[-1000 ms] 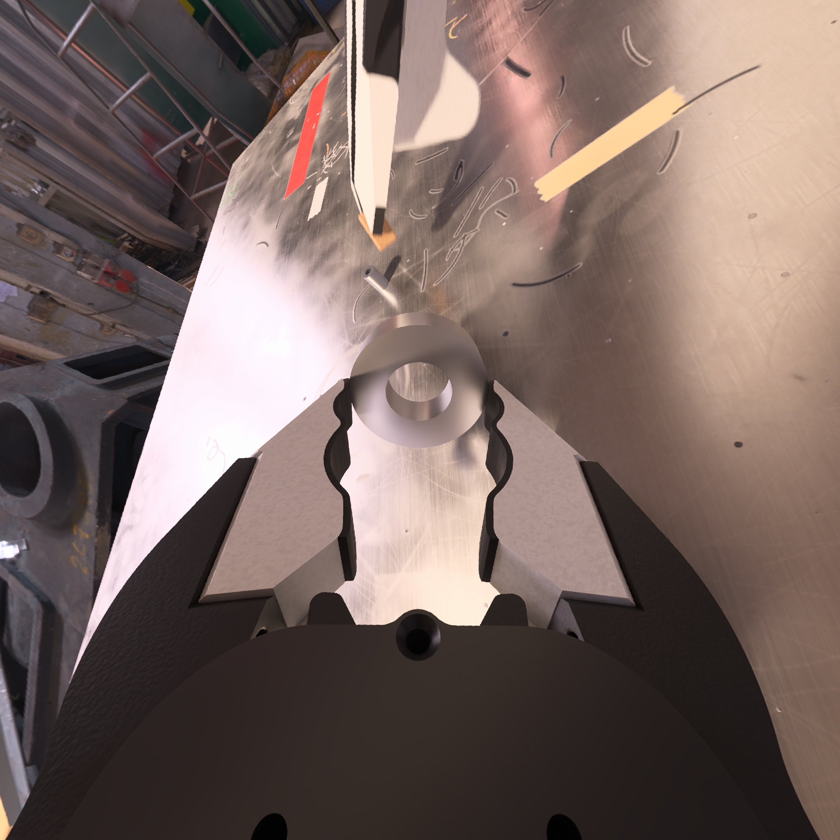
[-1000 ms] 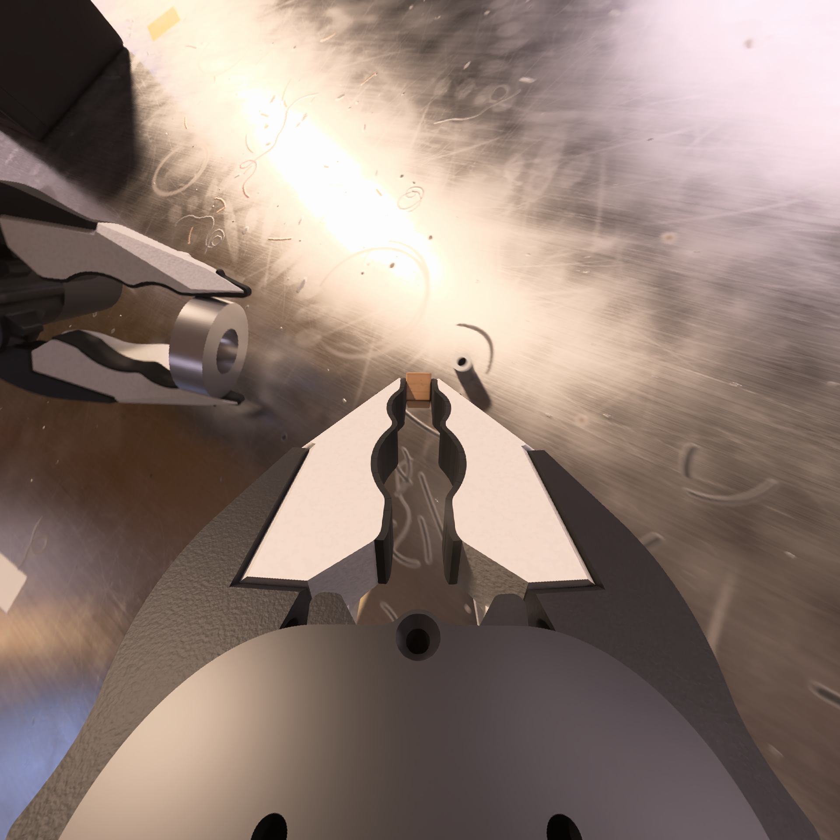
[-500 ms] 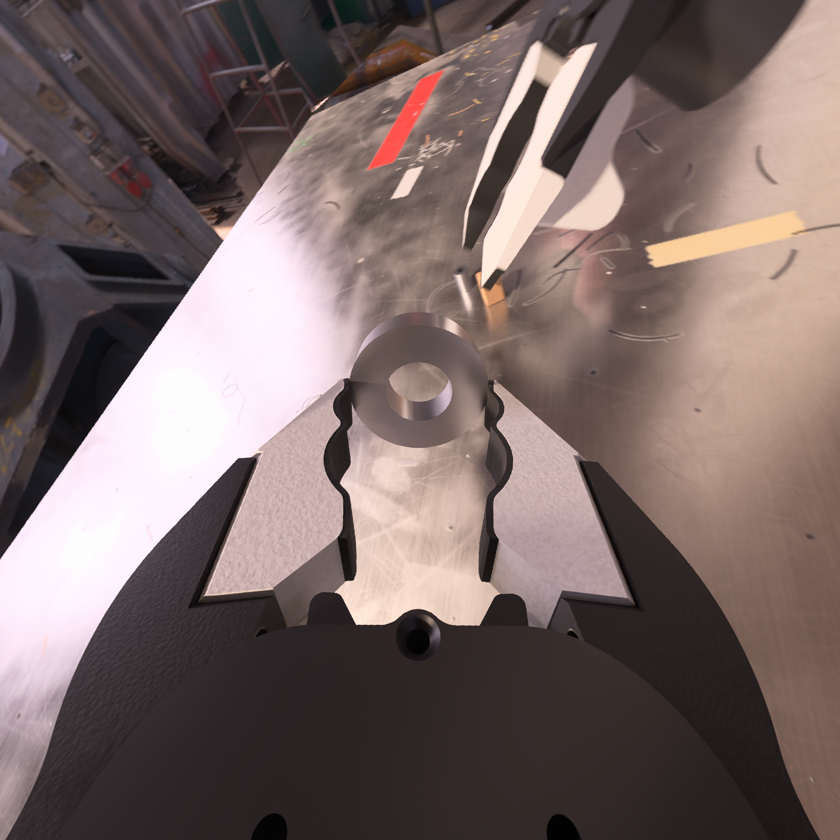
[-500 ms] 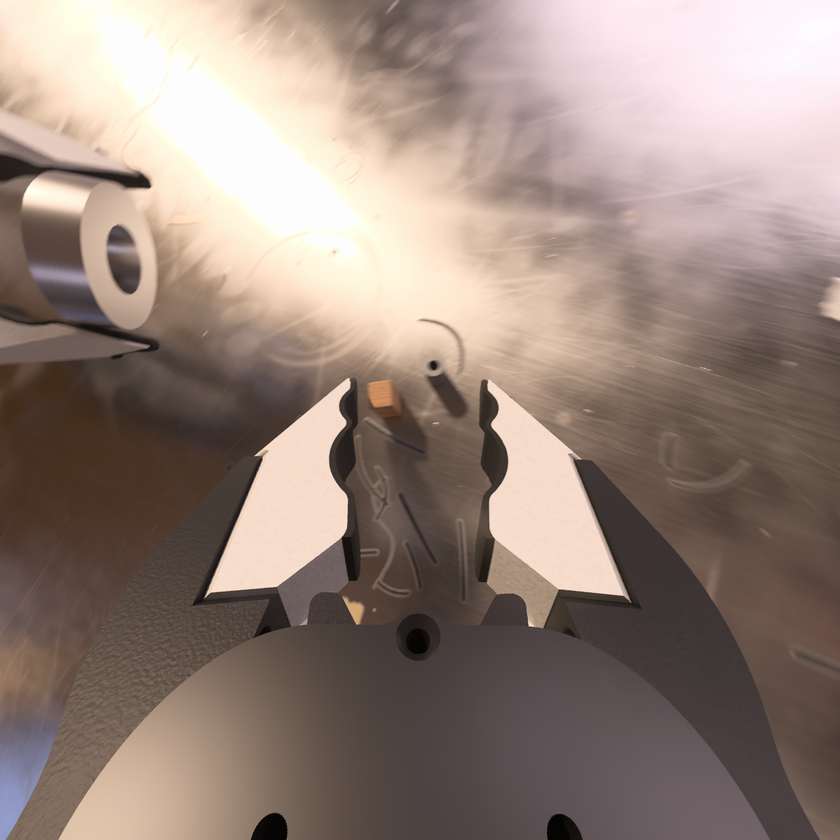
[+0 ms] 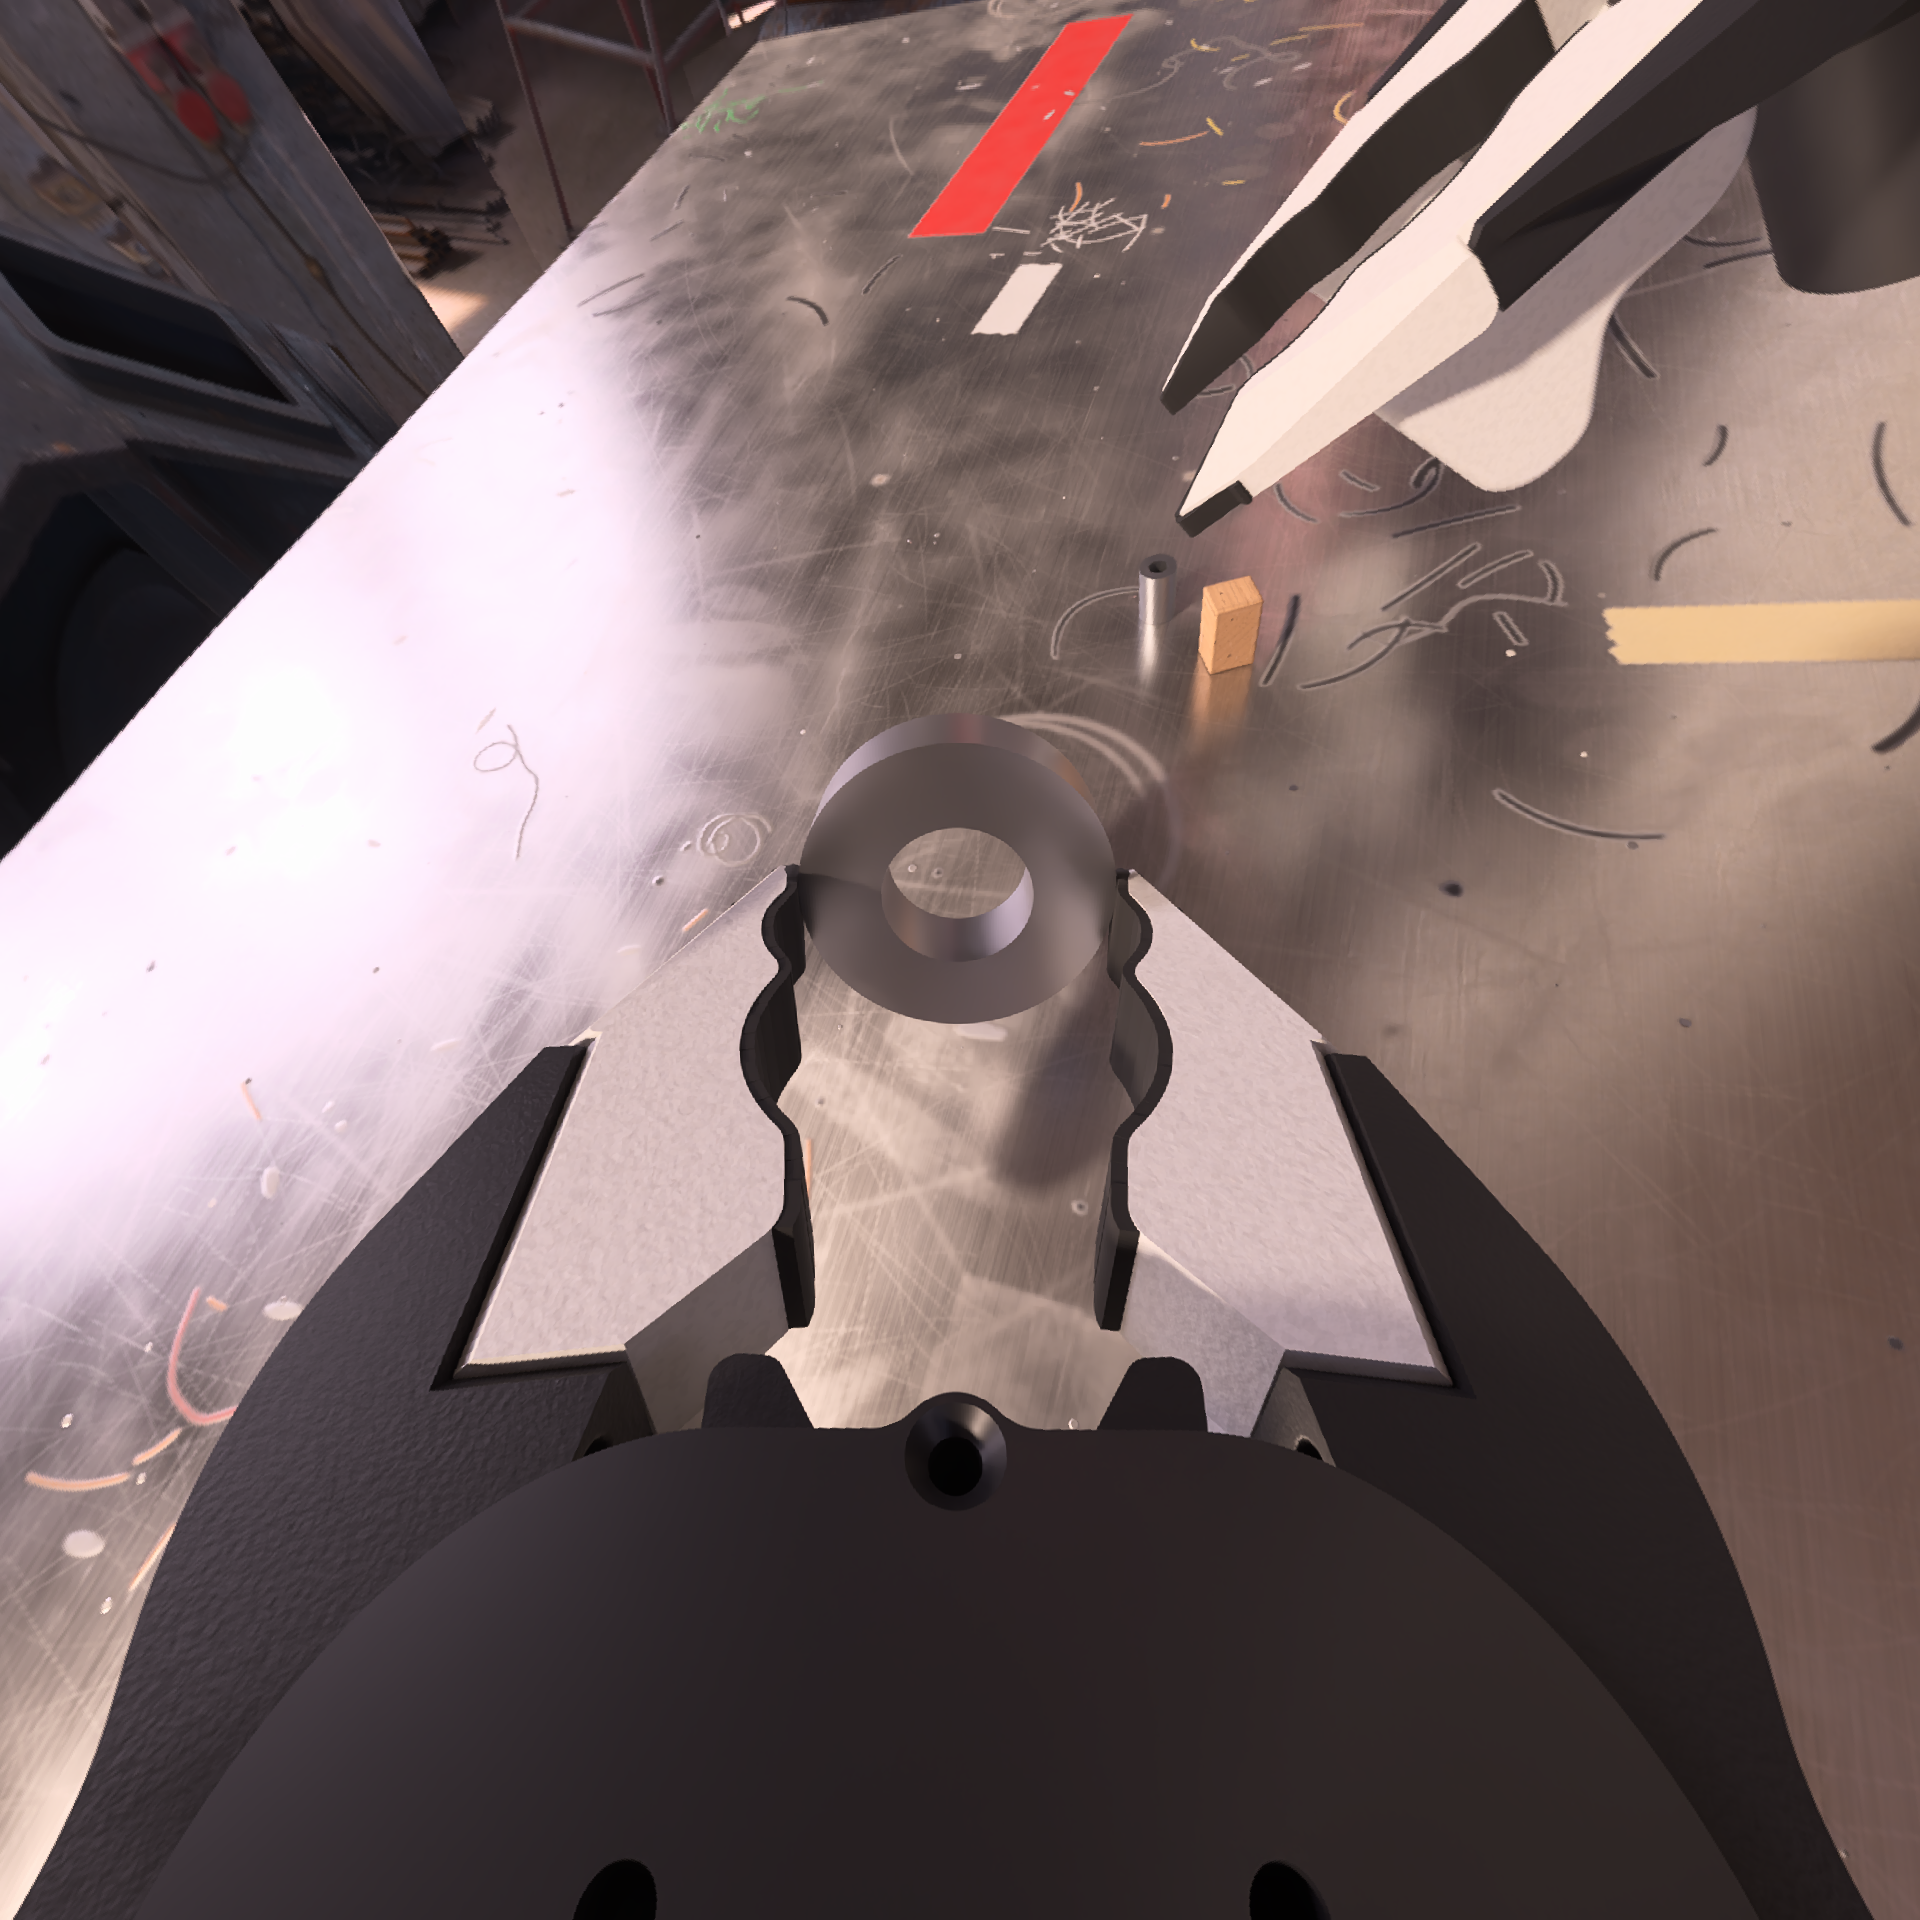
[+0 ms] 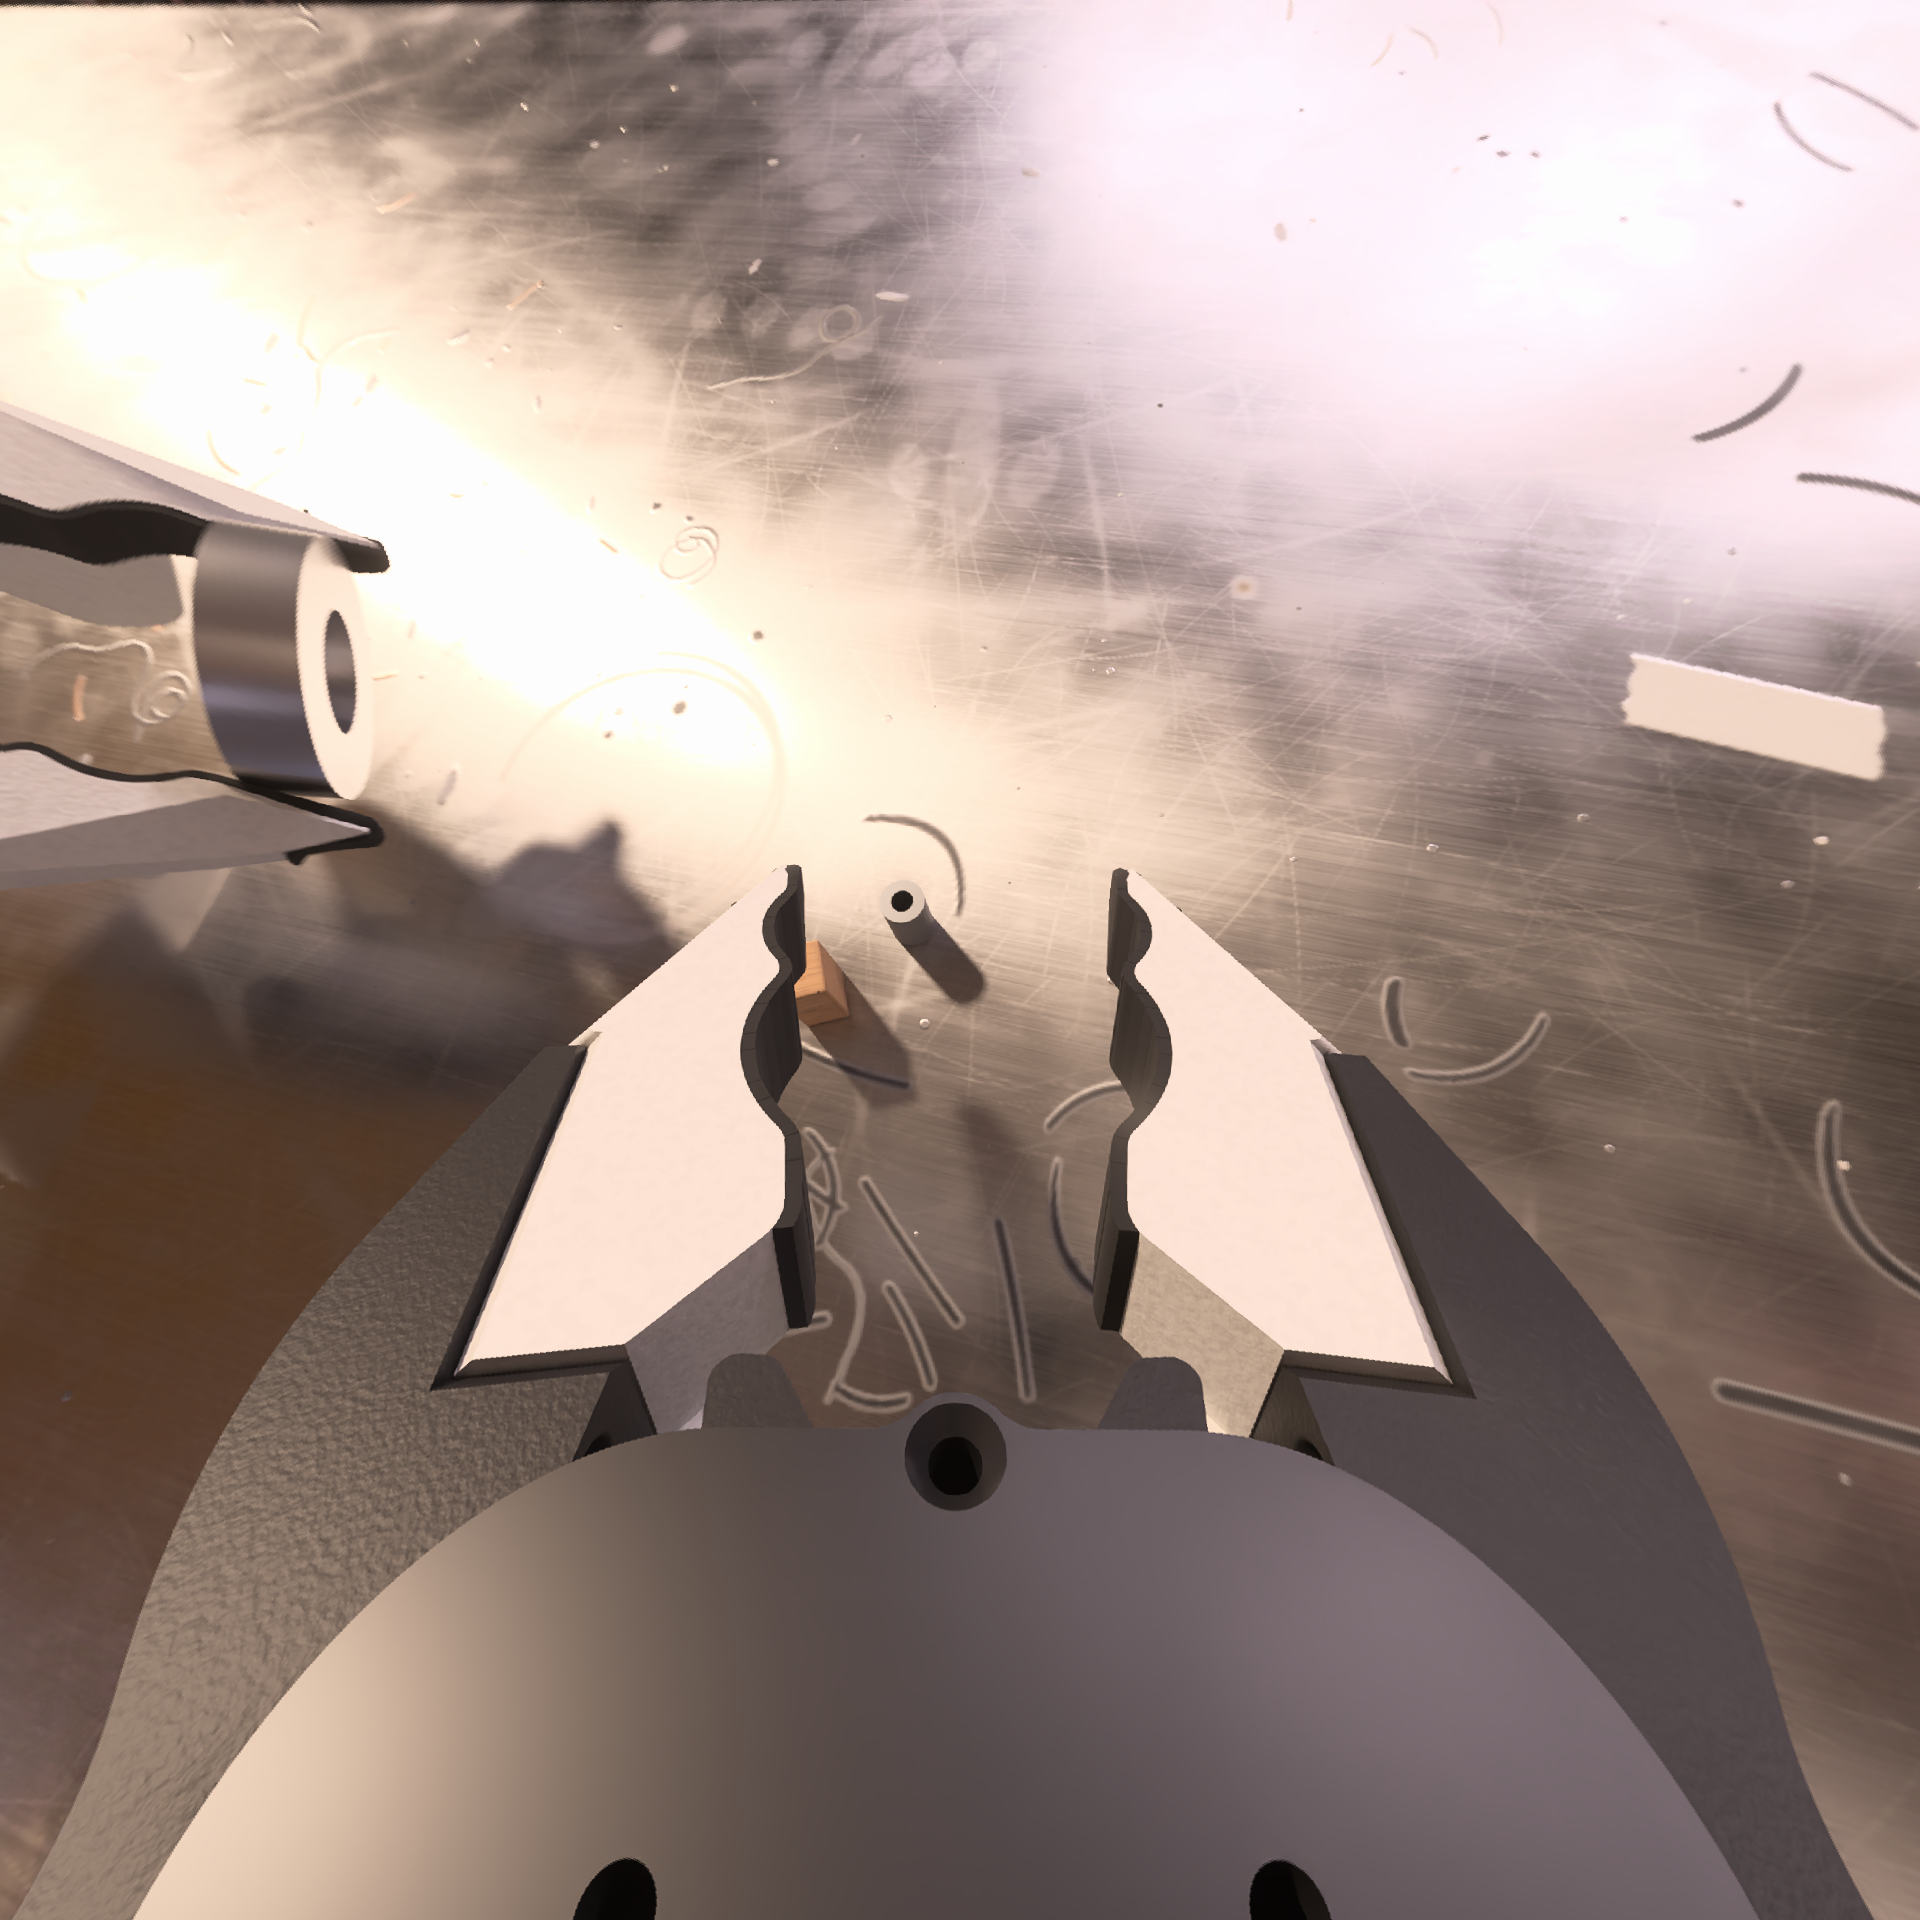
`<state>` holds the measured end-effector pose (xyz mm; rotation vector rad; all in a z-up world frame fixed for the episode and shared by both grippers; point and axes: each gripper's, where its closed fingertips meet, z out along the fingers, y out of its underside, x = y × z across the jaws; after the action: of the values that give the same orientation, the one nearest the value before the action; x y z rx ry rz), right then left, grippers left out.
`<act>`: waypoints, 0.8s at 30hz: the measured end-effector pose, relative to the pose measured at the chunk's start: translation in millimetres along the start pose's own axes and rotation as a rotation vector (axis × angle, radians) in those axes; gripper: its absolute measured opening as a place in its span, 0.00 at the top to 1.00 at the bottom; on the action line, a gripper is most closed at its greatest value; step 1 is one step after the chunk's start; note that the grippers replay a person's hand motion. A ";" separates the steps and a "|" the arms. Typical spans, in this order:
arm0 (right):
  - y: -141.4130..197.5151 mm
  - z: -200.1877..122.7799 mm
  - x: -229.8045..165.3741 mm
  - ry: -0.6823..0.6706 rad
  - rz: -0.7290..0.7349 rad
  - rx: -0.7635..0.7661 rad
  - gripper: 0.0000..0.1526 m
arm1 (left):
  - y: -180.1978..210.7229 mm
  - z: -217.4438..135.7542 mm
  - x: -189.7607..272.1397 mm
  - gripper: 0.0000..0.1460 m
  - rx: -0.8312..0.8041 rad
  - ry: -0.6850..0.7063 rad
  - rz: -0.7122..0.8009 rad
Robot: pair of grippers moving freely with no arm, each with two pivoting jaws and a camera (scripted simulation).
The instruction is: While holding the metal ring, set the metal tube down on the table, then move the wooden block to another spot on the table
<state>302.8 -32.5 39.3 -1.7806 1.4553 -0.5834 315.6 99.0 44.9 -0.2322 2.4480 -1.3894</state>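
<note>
left tongs: clamped on the ring, held up off the bench; same grip as a second ago, view has swung round.
right tongs: wide, empty. A second ago they pinched the block at the tips; half a second ago already spread; now lifted higher and clear.
block: standing on end on the bench, free, nothing touching it. From the right wrist view it sits just by the left finger's tip, partly hidden behind it.
tube: upright on the bench, just beside the block, small gap between them; not held. Right wrist view looks down its bore.
right tongs from left side: tips above and behind tube and block, apart from both.
change: block let go, tongs backed off upward.
meaning: tube already set down, block looks placed and released, ring never dropped. Task reads as near done, likely only a retreat left.
risk: block is tall and narrow, tube close by; a careless sweep by either tongs could tip one into the other.
other: red strip, tan tape, scratches on bench.
</note>
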 end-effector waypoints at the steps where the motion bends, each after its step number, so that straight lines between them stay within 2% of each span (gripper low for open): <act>1: -0.5 0.1 -0.4 -0.016 0.015 0.003 0.62 | 0.2 1.2 -0.6 0.60 -0.005 0.004 -0.010; 10: -4.2 5.1 -5.1 -0.092 0.058 0.001 0.75 | -5.7 16.0 -9.3 0.60 -0.012 0.013 -0.081; 18: -18.3 12.2 -6.1 -0.161 0.094 0.038 0.75 | -7.6 30.0 -12.0 0.60 -0.042 0.047 -0.113; 24: -24.1 20.4 -7.1 -0.206 0.110 0.033 0.76 | -7.2 32.4 -15.4 0.60 -0.047 0.127 -0.252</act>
<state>331.2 -18.6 46.4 -1.6702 1.3825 -0.3549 341.2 73.6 38.5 -0.4928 2.6314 -1.4890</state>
